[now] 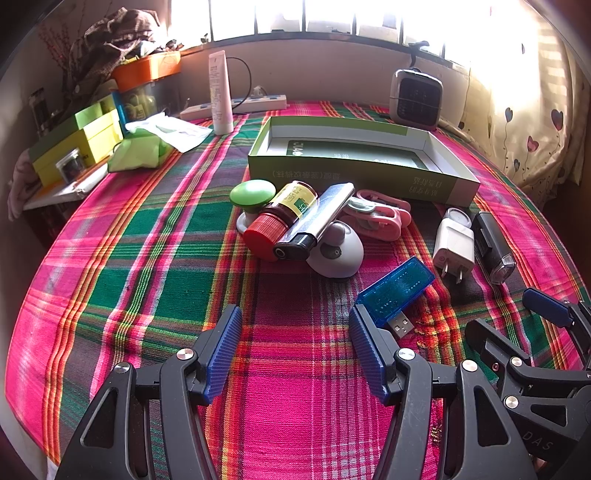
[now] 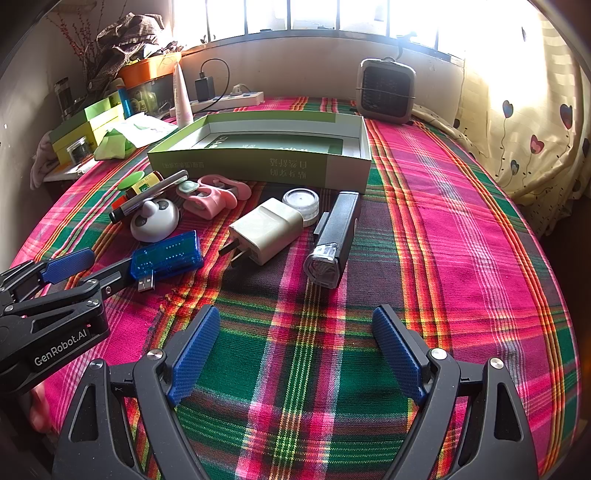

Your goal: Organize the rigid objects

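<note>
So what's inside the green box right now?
The green box shows only a printed green insert on its floor; none of the objects are in it. Its near wall hides the front strip.

A pink, green and orange plaid cloth (image 2: 424,206) covers the table, and a small grey fan heater (image 1: 416,98) stands at its far edge below the barred window (image 2: 314,14). A white power strip (image 1: 240,104) lies along the back wall, with a black charger (image 2: 204,88) plugged into it and an upright white tube (image 1: 220,92) just in front. At the far left sit stacked green-and-yellow boxes (image 1: 79,142), an orange container (image 1: 147,70), and a green tissue pack (image 1: 138,149); a cream curtain (image 2: 532,122) with heart shapes hangs at the right.
</note>
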A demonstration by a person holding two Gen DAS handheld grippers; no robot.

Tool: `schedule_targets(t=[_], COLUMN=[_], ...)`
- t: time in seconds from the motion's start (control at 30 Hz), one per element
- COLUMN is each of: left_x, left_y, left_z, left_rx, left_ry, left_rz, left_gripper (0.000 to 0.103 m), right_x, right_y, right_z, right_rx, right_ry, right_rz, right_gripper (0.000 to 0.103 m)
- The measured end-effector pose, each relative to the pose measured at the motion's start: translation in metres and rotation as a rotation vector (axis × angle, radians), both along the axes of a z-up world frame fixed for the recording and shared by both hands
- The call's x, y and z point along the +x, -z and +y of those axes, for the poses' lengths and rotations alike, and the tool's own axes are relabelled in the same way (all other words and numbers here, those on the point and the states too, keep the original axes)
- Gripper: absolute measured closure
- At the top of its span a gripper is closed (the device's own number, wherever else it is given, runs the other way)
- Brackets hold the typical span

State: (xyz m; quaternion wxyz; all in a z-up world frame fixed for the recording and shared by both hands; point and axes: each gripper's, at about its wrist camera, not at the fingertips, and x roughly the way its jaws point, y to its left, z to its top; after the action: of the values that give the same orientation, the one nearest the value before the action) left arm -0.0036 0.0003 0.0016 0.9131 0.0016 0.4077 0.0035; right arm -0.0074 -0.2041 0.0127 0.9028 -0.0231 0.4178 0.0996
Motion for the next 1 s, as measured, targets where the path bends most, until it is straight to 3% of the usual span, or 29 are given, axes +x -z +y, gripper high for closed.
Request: schedule_targets(t=[0.37, 0.8, 1.0], left_x=[0.000, 0.007, 0.008], left_y=[0.001, 0.001, -0.002], left_z=[-0.001, 0.004, 0.008], left_rx=[0.000, 0.004, -0.067], left_ry=[0.007, 0.099, 0.143], left_rz=[0.003, 0.037, 0.043], left_gripper=[0.044, 0.044, 0.044], right_x=[0.000, 0.005, 0.014], right_y=[0.000, -0.002, -0.010], right_z=[0.000, -0.014, -0.029], right_rx=[0.001, 0.048, 0.091], right_ry=[-0.001, -0.017, 0.021], right_rz=[0.000, 0.016, 0.005], right_gripper=[0.018, 0.018, 0.018])
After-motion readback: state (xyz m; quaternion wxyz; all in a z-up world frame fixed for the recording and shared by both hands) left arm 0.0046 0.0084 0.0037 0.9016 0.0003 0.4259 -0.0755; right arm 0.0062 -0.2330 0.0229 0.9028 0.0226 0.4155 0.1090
